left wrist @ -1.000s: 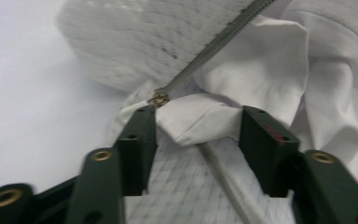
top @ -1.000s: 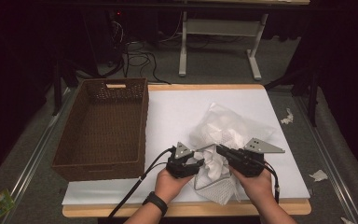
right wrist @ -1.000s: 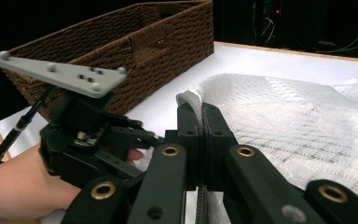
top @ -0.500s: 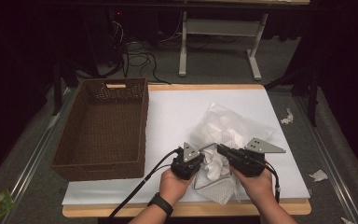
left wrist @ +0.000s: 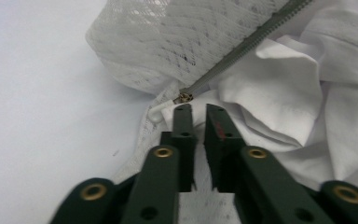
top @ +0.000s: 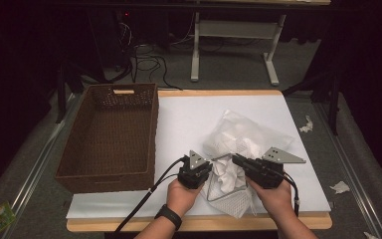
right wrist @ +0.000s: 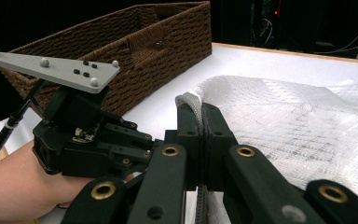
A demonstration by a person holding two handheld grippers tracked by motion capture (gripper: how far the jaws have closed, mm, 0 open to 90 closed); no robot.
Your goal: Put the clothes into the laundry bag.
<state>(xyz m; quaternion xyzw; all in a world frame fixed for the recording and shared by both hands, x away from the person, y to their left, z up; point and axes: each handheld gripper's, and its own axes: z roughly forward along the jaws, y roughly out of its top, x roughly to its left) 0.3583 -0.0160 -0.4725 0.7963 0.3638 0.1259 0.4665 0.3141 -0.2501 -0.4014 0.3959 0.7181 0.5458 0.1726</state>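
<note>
Mesh laundry bag (top: 238,144): soft, light, limp; right gripper (right wrist: 200,109) jaws clamp its zipper hem, left gripper (left wrist: 196,112) jaws, just reopened slightly with nothing between them, best pinch the zipper pull (left wrist: 183,97).

In the high view the left gripper (top: 210,172) and right gripper (top: 237,161) have their fingertips sunk among the folds of the white mesh laundry bag (top: 238,144), so the zipper pull is too small to make out there. In the left gripper view, the bag's zipper (left wrist: 242,49) and the white cloth (left wrist: 298,93) inside run off the top and right edges. In the right gripper view, the wicker basket (right wrist: 135,51) is cut off at the left.
</note>
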